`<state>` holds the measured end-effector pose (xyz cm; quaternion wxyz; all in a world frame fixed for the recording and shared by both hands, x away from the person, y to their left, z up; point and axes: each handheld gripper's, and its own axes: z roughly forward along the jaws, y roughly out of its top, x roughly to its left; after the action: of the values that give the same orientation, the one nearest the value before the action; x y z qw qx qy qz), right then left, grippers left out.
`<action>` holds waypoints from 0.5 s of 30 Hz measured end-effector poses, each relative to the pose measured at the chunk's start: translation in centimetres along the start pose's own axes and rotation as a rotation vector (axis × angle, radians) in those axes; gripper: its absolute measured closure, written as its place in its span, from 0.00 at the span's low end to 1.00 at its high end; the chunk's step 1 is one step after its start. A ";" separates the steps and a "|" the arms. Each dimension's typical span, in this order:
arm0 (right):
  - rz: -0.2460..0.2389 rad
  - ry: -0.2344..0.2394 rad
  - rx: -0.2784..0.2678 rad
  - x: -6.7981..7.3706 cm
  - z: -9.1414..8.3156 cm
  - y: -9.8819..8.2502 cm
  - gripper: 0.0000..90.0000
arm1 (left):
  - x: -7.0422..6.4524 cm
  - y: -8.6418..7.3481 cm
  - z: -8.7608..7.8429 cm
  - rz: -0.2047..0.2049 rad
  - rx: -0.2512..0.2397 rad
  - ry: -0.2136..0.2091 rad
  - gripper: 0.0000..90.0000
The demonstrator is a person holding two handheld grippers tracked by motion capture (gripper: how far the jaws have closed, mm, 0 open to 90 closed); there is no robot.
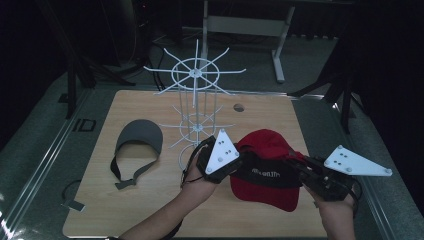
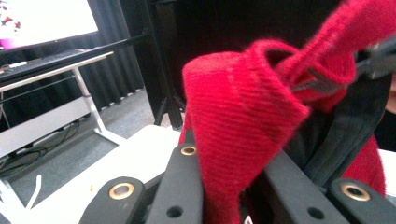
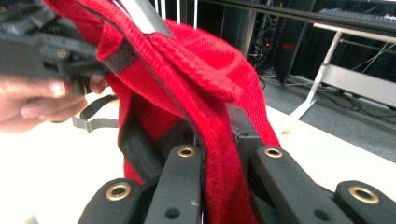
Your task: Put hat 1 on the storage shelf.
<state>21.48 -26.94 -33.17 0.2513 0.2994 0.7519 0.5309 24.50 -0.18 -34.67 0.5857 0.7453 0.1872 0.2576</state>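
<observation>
Red knitted cap with black band [image 1: 267, 172] held up just above the wooden desk [image 1: 150, 200], left hand-held gripper [image 1: 231, 167] and right hand-held gripper [image 1: 296, 167] both clamped on opposite edges, white wire rack [image 1: 196, 100] behind, nearer the left hand

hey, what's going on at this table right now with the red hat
A person holds a red cap off the wooden table with two handheld grippers. The left gripper is shut on one side of the cap's fabric and the right gripper is shut on the other side. A white wire rack stands just behind the cap, with nothing hanging on it. A grey visor lies flat on the table to the left, untouched.
</observation>
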 end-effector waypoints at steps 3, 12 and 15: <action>0.017 0.007 0.003 0.0 -0.1 -0.7 0.91 | -0.1 0.3 0.0 -0.002 -0.005 -0.001 0.98; -0.017 0.053 0.026 0.8 -0.4 -1.5 0.65 | -0.6 1.6 -0.3 0.011 -0.037 -0.009 0.98; -0.038 0.099 0.041 1.3 -0.4 -1.6 0.55 | -0.7 1.7 -0.2 0.012 -0.036 -0.017 0.98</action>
<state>20.03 -26.65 -34.67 0.2179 0.2634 0.7796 0.5247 23.78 -0.90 -33.13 0.5992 0.7379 0.1730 0.2580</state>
